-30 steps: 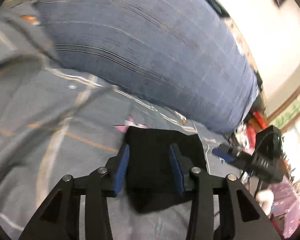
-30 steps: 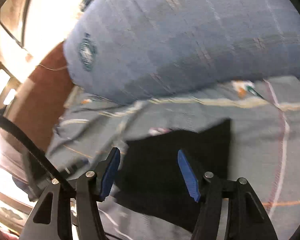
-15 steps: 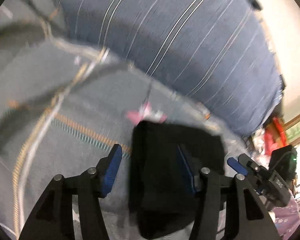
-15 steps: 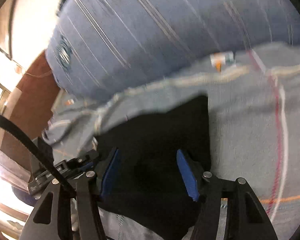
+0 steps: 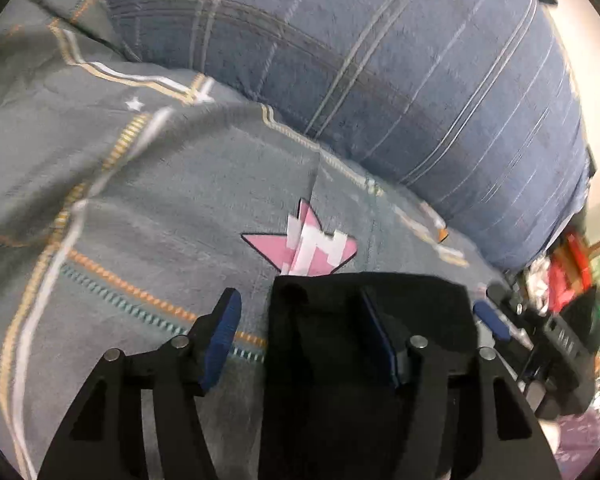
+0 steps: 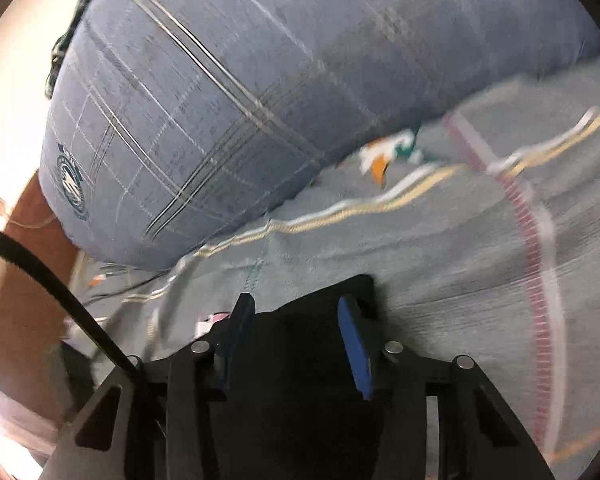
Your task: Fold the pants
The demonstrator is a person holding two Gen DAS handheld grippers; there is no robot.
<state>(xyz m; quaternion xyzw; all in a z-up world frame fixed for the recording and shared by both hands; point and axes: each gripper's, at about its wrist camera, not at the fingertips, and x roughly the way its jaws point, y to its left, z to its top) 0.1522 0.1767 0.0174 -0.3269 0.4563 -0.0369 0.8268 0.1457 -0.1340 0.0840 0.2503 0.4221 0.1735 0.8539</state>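
1. Since the earlier frames, both grippers have been brought lower and closer to the black pants (image 5: 380, 312), which now fill more of each view; the pink star print (image 5: 304, 248) on the bedspread (image 5: 140, 208) is now seen sharp, just beyond the fingertips in the left view.
2. Left gripper (image 5: 300, 320): jaws are opening. The left-hand edge of the folded pants is seen between the fingers (image 5: 224, 332), but the pads are not pressed on it; released, then.
3. Right gripper (image 6: 296, 324): jaws are closing. Black cloth (image 6: 300, 360) lies between and under the fingers (image 6: 356, 348); no pinch is shown yet.
4. Pants are laid flat on the bed as a compact folded block, its far edge just ahead of both sets of fingertips, the blue striped pillow (image 5: 380, 80) well beyond.
5. Judged reason for the low, downward-tilted hold: the fold is probably being set down and let go on one side while the other side is being gathered for a further fold.
6. Risk, as judged: with one side released, the top layer could be dragged askew.
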